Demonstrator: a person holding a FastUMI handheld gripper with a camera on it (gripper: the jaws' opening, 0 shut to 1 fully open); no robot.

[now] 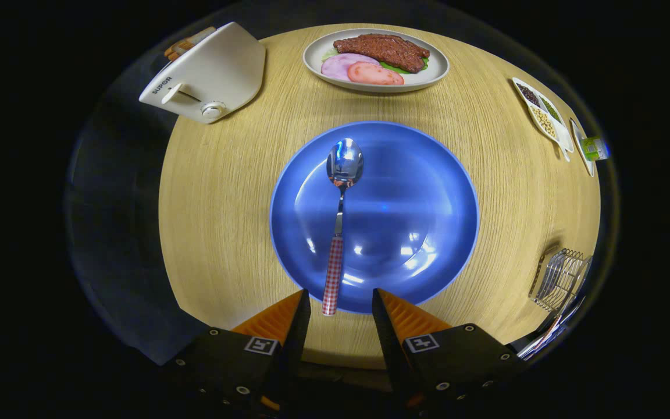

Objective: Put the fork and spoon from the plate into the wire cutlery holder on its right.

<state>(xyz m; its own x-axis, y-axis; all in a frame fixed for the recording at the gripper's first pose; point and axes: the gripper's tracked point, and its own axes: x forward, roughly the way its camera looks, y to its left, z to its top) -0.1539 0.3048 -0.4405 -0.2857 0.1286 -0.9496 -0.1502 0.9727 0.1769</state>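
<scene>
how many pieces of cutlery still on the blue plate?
1: a spoon lying on the blue plate, handle end just ahead of the open jaws of the gripper. No fork visible on it.

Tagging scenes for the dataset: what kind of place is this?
Likely a staged dining or breakfast table: a wooden tabletop with a blue plate holding a spoon, a toaster and a dish of mock meat. The hand-held gripper hangs open near the spoon's handle.
</scene>
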